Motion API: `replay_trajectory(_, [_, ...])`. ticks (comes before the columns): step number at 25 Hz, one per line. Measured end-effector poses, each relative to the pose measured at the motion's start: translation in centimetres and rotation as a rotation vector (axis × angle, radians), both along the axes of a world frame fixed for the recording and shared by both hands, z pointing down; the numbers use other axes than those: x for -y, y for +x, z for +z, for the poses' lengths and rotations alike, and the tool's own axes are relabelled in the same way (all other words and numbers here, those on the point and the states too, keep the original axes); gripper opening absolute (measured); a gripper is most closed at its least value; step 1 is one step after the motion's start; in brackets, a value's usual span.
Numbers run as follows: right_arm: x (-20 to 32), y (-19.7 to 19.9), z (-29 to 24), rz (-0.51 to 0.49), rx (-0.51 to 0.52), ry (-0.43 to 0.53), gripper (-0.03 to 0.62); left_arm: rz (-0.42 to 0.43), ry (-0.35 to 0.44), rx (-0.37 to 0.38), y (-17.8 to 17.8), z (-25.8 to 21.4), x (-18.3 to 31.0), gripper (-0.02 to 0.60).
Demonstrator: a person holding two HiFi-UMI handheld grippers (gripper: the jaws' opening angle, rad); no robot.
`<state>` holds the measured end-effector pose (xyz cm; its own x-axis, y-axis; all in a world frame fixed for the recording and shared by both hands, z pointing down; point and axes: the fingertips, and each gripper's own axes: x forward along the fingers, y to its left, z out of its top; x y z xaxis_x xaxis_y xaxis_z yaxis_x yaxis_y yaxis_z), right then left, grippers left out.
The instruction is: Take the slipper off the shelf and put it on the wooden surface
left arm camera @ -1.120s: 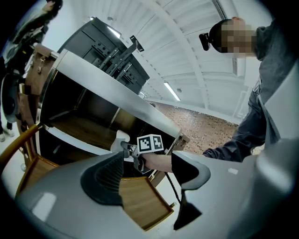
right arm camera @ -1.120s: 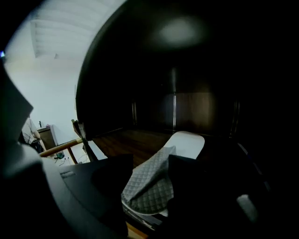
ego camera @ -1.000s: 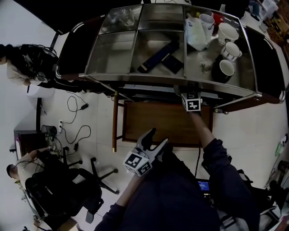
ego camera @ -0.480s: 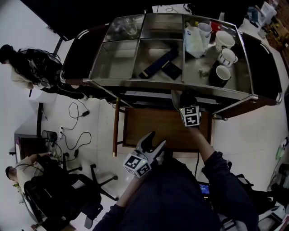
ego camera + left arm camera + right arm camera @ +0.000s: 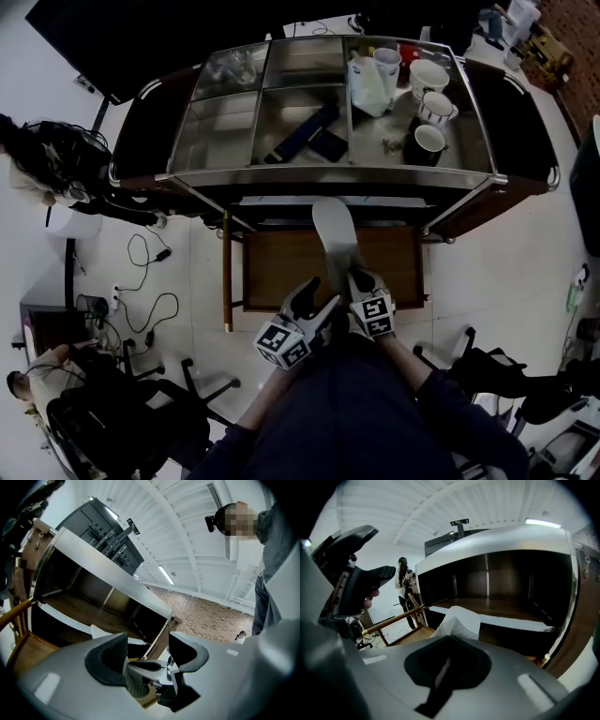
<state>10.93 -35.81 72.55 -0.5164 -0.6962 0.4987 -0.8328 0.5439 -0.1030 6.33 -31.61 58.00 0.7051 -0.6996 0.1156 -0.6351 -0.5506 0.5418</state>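
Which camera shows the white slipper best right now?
The head view: most of the slipper shows from above, over the wooden surface, its near end in the shut right gripper. The right gripper view shows only its end beyond the jaws. The left gripper view shows no sure sign of it.

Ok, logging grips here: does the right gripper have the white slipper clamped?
Yes, the right gripper view shows the right gripper shut on the white slipper, which sticks out ahead of its jaws.
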Motion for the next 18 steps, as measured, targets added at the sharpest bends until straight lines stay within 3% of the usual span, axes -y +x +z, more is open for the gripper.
replay_trajectory(5, [-2.8,-1.4,0.4,-0.017,0.002,-0.031,0.015,0.005,0.004,-0.019,-0.8,0.1,-2.4,0.284])
replay_trajectory(11, [-4.6,-2.5,-1.6,-0.016,-0.034,0.046,0.026,0.012,0.024,-0.054,-2.5,-0.1,-6.7,0.284])
replay_trajectory(18, [-11.3,-5.0,-8.9,0.028,0.062,0.131,0.026,-0.002,0.057,-0.052,-7.0,-1.9,-14.8,0.281])
